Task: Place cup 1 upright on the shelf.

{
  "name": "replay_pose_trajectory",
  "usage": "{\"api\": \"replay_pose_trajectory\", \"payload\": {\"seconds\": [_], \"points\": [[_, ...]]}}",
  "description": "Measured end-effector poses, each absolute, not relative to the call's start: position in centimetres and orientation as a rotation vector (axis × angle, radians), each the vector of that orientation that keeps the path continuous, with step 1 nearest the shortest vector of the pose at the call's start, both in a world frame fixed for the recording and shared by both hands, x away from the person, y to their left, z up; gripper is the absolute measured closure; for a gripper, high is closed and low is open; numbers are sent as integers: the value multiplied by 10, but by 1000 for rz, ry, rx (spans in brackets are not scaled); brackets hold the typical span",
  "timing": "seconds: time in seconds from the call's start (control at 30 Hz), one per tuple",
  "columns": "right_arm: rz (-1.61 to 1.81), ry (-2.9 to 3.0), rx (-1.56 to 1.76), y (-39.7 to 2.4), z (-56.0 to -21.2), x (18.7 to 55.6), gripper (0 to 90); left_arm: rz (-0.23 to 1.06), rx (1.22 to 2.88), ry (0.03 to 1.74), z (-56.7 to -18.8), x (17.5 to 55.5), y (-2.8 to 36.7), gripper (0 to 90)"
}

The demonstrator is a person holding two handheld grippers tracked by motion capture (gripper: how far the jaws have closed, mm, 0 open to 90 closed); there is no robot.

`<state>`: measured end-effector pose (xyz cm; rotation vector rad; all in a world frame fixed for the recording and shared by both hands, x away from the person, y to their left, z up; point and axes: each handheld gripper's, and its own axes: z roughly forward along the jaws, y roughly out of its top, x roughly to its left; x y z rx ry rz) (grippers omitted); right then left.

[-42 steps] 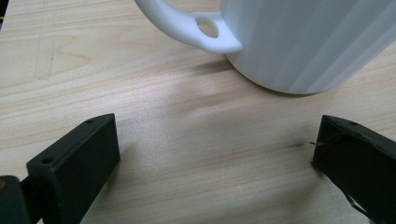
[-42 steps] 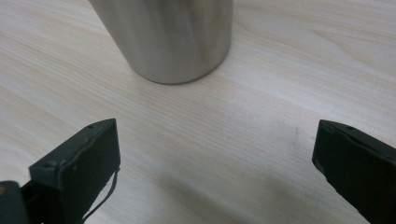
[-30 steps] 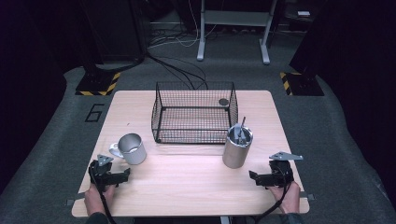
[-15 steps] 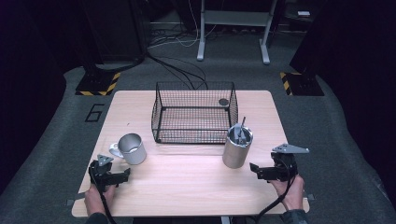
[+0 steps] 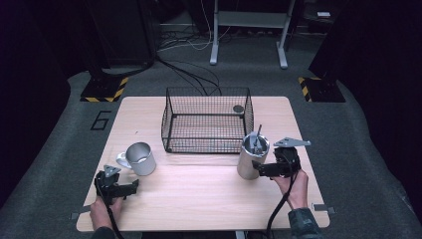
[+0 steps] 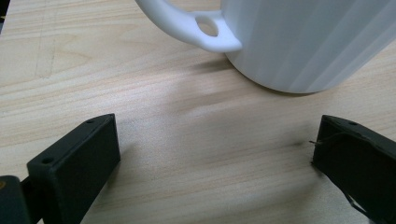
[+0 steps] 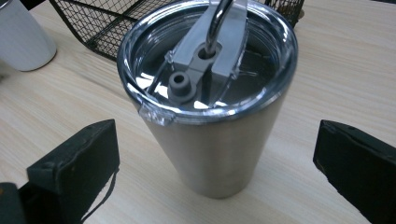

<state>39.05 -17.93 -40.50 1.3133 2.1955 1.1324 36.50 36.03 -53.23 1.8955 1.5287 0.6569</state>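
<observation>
A steel tumbler point(image 5: 251, 155) with a clear lid and a metal straw stands on the wooden table point(image 5: 199, 189), right of centre. My right gripper point(image 5: 260, 169) is open just beside its lower right side; in the right gripper view the tumbler point(image 7: 210, 107) rises close ahead between the two spread jaws, untouched. A white mug point(image 5: 139, 158) stands at the left, handle turned to the left. My left gripper point(image 5: 132, 187) rests open on the table just in front of it; the mug point(image 6: 299, 42) and its handle are seen close ahead in the left gripper view.
A black wire basket point(image 5: 207, 121) stands at the back middle of the table, just behind the tumbler, with a small dark disc point(image 5: 238, 108) by its far right corner. Cables and stand legs lie on the floor beyond.
My right gripper has moved forward and left from the front right edge, up to the tumbler's side. The left gripper has stayed in place.
</observation>
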Motion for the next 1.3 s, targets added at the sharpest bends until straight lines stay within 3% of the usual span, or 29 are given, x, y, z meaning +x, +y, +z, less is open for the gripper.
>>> {"api": "replay_pose_trajectory", "payload": {"seconds": [0.63,1.3], "points": [[1118,2151,1304,-153,-410,415,16,665,1887,1527,-533,365,360,5],[1079,2132,1283,-151,-408,410,33,659,1880,1533,-533,365,359,5]]}}
